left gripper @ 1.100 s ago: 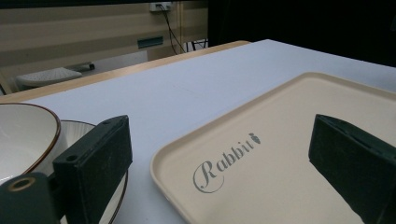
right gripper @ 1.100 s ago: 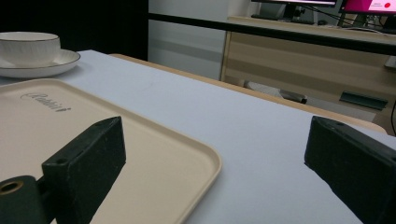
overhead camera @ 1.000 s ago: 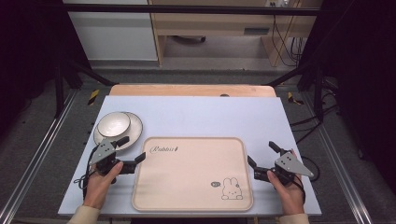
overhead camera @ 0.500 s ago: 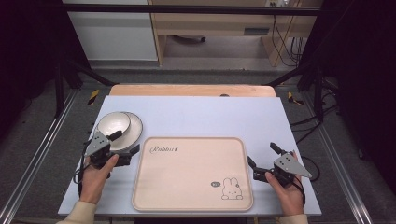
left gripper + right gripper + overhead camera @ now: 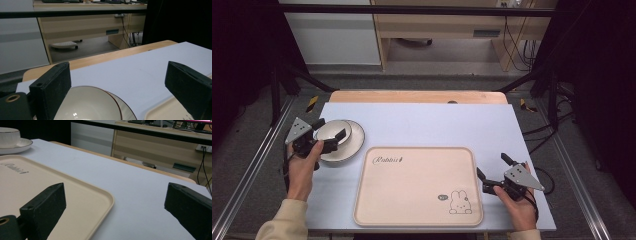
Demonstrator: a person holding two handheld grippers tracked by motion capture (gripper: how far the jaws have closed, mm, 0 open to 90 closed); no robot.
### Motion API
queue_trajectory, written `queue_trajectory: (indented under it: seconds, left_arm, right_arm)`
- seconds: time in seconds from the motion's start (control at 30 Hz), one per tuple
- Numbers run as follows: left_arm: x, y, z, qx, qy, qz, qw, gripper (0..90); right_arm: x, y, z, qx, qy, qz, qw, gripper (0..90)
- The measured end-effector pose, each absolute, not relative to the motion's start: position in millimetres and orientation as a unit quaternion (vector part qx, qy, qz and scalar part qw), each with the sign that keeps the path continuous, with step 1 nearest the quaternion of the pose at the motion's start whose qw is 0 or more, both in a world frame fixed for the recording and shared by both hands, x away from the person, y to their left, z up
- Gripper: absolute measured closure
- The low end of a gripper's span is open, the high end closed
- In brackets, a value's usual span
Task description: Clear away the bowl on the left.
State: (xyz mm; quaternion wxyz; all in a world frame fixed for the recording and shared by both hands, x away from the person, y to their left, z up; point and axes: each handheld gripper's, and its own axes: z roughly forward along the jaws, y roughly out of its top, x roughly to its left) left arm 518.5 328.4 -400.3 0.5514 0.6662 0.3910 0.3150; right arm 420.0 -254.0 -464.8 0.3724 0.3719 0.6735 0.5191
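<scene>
A: What is lying nearest the front edge of the table (image 5: 422, 120)?

B: The tray (image 5: 419, 187) is lying there, almost touching that edge; the right gripper (image 5: 493, 171) is hovering just beside the tray's right rim, jaws spread wide, gripping nothing.

A: And the right gripper's own view?

B: It is showing the tray (image 5: 37, 192) corner between its two wide jaws.

A: Where is the left one working?

B: The left gripper (image 5: 331, 129) is sitting farther back, by the table's left edge; its jaws are standing wide on either side of the bowl (image 5: 330, 131), without closing on it; the bowl is resting in the plate (image 5: 354, 142), just beyond the tray's far left corner.

A: Its own view?

B: The bowl (image 5: 87, 105) is lying low between the jaws.
</scene>
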Motion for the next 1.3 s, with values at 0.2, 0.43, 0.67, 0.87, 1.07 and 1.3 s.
queue_trajectory:
  seconds: [0.2, 0.43, 0.67, 0.87, 1.07, 1.3]
  left_arm:
    - [540, 335, -396, 0.661, 0.418, 0.332, 0.527, 6.6]
    - [532, 342, -403, 0.689, 0.445, 0.353, 0.45, 6.6]
    - [533, 354, -405, 0.668, 0.502, 0.331, 0.439, 8.7]
    - [534, 362, -408, 0.66, 0.532, 0.322, 0.421, 18.2]
    - [534, 373, -414, 0.652, 0.554, 0.31, 0.414, 24.5]
    - [533, 375, -412, 0.647, 0.57, 0.291, 0.415, 27.6]
  right_arm:
    - [421, -255, -466, 0.377, 0.673, 0.515, 0.373, 3.9]
    - [419, -254, -464, 0.376, 0.67, 0.524, 0.368, 3.9]
    - [419, -254, -464, 0.375, 0.671, 0.526, 0.365, 3.8]
    - [420, -254, -465, 0.378, 0.669, 0.527, 0.363, 3.8]
    - [420, -254, -465, 0.378, 0.669, 0.528, 0.361, 3.8]
    - [420, -253, -466, 0.378, 0.671, 0.529, 0.356, 3.8]
